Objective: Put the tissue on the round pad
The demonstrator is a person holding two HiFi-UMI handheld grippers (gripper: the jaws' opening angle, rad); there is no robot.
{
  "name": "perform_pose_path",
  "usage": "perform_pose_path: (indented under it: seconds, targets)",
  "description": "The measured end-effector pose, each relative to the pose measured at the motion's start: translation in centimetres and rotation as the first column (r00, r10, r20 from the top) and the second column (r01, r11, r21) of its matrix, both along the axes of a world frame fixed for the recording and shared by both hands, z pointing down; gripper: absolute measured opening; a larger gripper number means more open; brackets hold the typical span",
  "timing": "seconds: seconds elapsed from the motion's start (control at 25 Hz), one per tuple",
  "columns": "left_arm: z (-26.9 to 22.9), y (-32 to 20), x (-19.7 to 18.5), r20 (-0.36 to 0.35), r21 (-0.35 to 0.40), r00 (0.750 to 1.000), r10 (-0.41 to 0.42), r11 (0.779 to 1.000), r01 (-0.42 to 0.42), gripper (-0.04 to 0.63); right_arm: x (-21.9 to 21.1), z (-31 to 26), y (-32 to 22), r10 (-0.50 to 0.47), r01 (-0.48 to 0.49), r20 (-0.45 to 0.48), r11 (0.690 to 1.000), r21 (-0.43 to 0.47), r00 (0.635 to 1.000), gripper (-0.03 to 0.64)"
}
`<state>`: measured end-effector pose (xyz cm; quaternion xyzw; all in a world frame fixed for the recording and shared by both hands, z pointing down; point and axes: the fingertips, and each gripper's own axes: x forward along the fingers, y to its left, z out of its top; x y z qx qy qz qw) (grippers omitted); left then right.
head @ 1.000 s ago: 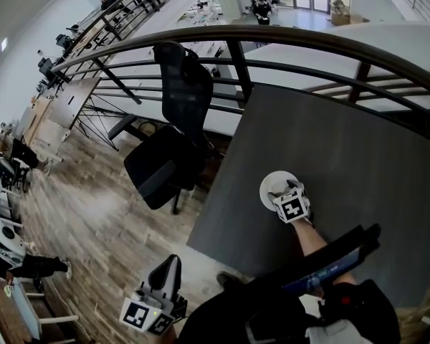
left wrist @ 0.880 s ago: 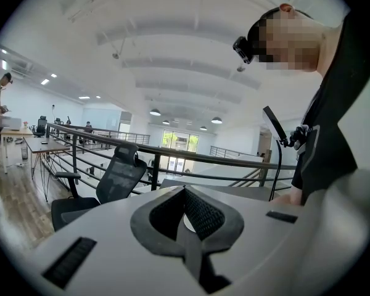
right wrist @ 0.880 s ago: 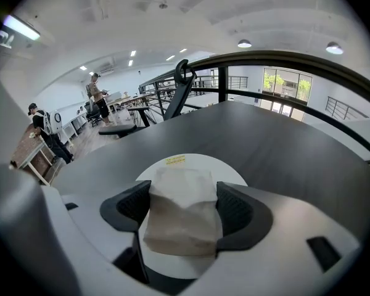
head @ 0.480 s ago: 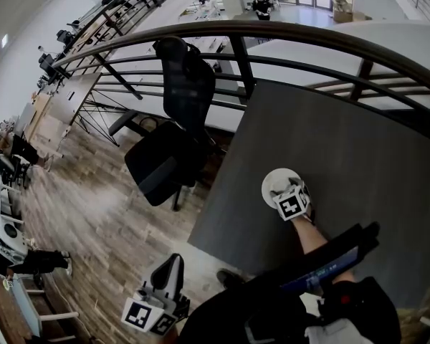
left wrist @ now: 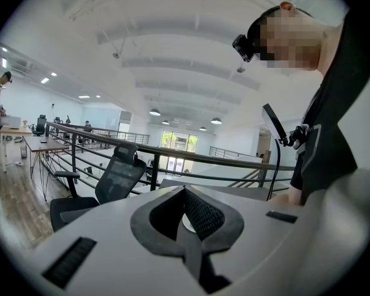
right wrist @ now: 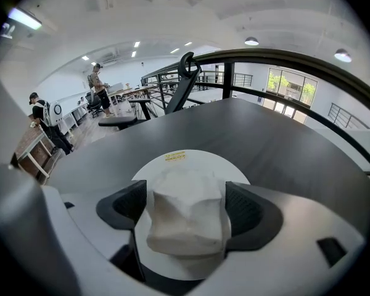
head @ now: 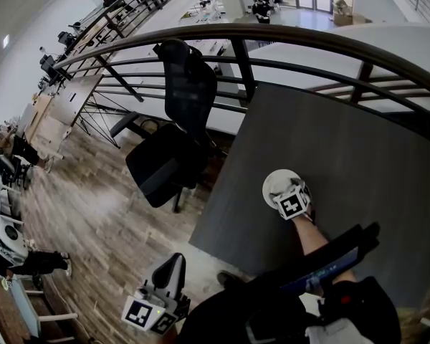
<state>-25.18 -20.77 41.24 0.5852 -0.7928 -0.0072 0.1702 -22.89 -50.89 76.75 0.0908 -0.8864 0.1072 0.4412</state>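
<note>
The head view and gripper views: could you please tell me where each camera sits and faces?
Head view: on the person's head, steeply down onto the table; left gripper, right gripper and forearm show.
Left gripper view: on the left gripper, roughly level toward the chair; shut jaws, person's torso.
Right gripper view: on the right gripper, tilted down at the tissue on the round pad, between jaws just opened wider.
Shared: chair.

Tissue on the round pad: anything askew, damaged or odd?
Nothing stands out. The tissue is a crumpled wad but sits on the round pad. The jaws of the right gripper have just been opening; the tissue lies between them, not squeezed.
</note>
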Motion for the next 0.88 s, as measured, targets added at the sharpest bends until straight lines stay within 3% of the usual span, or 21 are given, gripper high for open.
perform_pose_path:
  seconds: [0.2, 0.48, 0.52, 0.6, 0.72, 0.88]
  targets:
    - [1.0, 0.0, -0.3, 0.013, -0.006, 1.0, 0.016, 1.0, -0.016, 0.003, -0.8, -1.6, -0.5, 0.015, -0.018, 0.079, 0.999, 0.036, 0.997, 0.391]
    - [0.9, -2.1, -0.8, -0.008, 0.066, 0.996, 0.085, 0.994, -0.084, 0.003, -1.6, -6.8, -1.3, 0.055, -0.079, 0.202, 0.99, 0.116, 0.978, 0.39]
    - [1.0, -2.3, -0.8, -0.008, 0.067, 0.995, 0.099, 0.993, -0.099, 0.003, -1.6, -8.0, -1.3, 0.061, -0.089, 0.229, 0.989, 0.117, 0.971, 0.376]
    - [0.9, -2.9, -0.5, -0.008, 0.076, 0.991, 0.13, 0.989, -0.129, 0.003, -1.6, -10.7, -1.2, 0.064, -0.108, 0.289, 0.985, 0.137, 0.955, 0.275]
    - [1.1, -3.0, -0.2, -0.015, 0.065, 0.985, 0.171, 0.983, -0.17, 0.003, -1.4, -14.8, -1.0, 0.074, -0.147, 0.365, 0.973, 0.177, 0.928, 0.206]
    - [0.9, -3.3, 0.2, -0.02, 0.087, 0.974, 0.226, 0.971, -0.224, 0.003, -1.2, -18.7, -0.3, 0.099, -0.188, 0.449, 0.969, 0.158, 0.888, 0.13]
